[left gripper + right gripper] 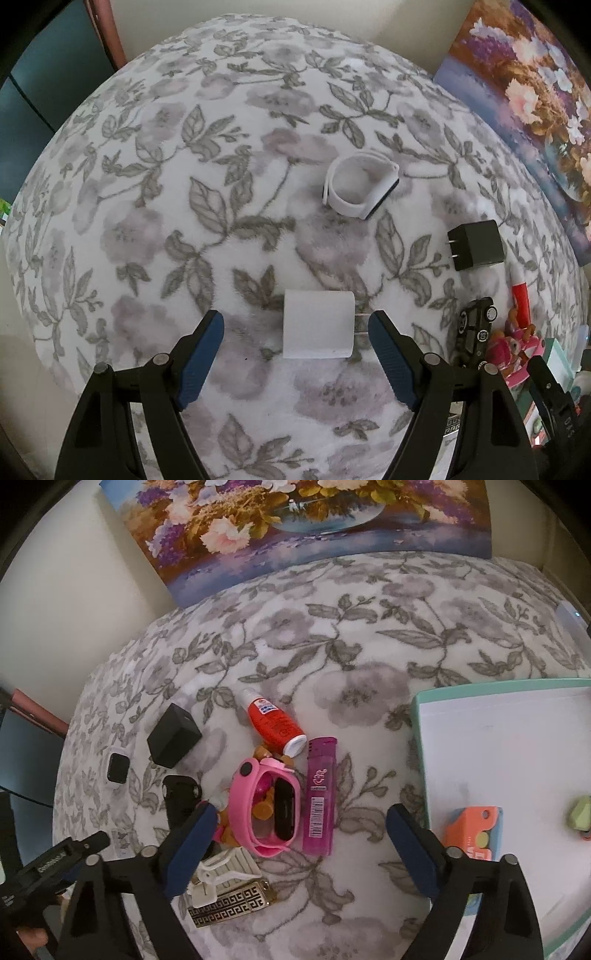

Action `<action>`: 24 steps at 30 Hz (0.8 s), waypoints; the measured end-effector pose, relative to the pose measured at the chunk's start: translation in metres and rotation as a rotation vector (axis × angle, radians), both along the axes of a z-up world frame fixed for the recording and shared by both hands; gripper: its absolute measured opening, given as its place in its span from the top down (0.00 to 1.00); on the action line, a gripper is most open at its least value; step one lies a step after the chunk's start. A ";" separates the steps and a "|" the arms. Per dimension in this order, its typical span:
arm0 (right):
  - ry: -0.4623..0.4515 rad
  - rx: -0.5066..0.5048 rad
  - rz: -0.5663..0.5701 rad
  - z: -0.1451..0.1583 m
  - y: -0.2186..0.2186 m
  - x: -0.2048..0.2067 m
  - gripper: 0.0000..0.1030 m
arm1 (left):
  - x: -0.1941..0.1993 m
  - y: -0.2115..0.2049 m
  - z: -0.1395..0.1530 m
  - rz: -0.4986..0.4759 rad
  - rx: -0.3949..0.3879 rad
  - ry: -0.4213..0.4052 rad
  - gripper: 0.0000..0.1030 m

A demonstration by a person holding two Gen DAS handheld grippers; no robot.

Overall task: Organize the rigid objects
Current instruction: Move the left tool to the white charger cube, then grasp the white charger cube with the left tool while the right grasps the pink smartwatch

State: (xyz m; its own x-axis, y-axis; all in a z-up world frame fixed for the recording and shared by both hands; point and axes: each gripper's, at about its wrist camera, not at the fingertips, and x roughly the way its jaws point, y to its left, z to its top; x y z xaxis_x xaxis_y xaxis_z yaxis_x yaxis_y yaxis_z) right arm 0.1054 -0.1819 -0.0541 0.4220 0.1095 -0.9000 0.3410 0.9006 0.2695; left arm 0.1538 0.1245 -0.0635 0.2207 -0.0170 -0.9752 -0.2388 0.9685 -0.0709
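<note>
Looked mid-pickup: left gripper (pixel 295 332) wide open, empty, straddling white charger (pixel 317 325) at 6 o'clock on floral cloth (pixel 147 184); right gripper (pixel 301 830) also open, empty; likely needed squeeze, then lift.

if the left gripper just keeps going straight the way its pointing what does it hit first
Most likely the white charger block. It lies on the floral cloth between the open left gripper fingers, dead ahead. The white watch sits farther on, slightly right. Depth is hard to judge through the fisheye.
</note>
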 end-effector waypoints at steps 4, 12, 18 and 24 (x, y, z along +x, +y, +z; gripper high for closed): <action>-0.013 0.023 0.013 0.000 0.003 0.002 0.23 | 0.002 -0.005 -0.007 -0.012 0.019 0.017 0.23; -0.039 0.028 0.060 0.002 0.016 0.007 0.39 | 0.001 -0.007 -0.023 0.006 -0.026 0.025 0.33; -0.035 0.023 0.053 -0.001 0.014 0.008 0.57 | 0.002 -0.018 -0.025 -0.015 -0.052 0.013 0.48; -0.048 0.020 0.050 0.000 0.011 0.007 0.74 | 0.005 -0.030 -0.028 -0.020 -0.060 0.011 0.51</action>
